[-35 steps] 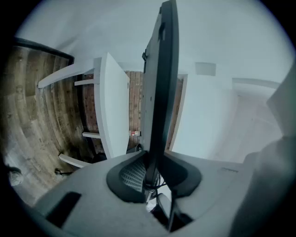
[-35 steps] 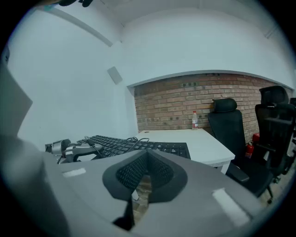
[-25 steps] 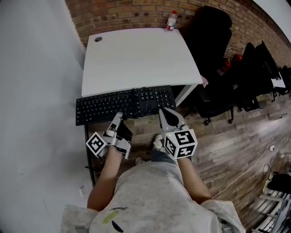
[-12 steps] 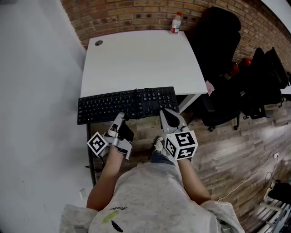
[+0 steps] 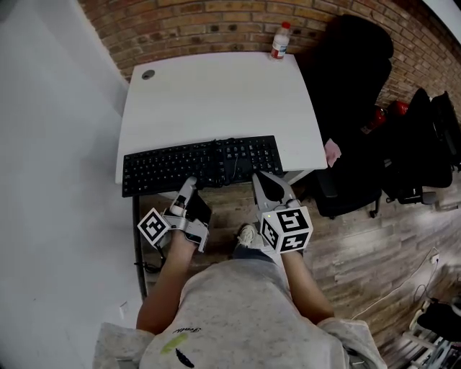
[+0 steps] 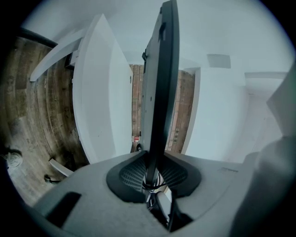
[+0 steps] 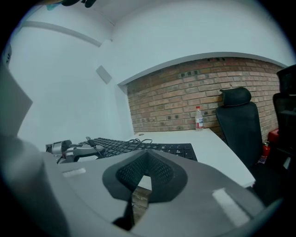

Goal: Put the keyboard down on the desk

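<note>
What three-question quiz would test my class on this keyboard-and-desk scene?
1. True or false: the bottle stands at the far edge of the desk.
2. What does the left gripper clamp? A) keyboard B) bottle C) nothing
3. Fill in: the wall behind the desk is made of ____.
Key: 1 true; 2 A; 3 brick.

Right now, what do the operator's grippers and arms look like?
The left gripper and right gripper have light grey bodies and pale tapered jaws lined with black ribbed pads. Each carries a white cube printed with black square markers: left cube, right cube. The person wears a pale grey speckled T-shirt with short sleeves and a small yellow-green print.
</note>
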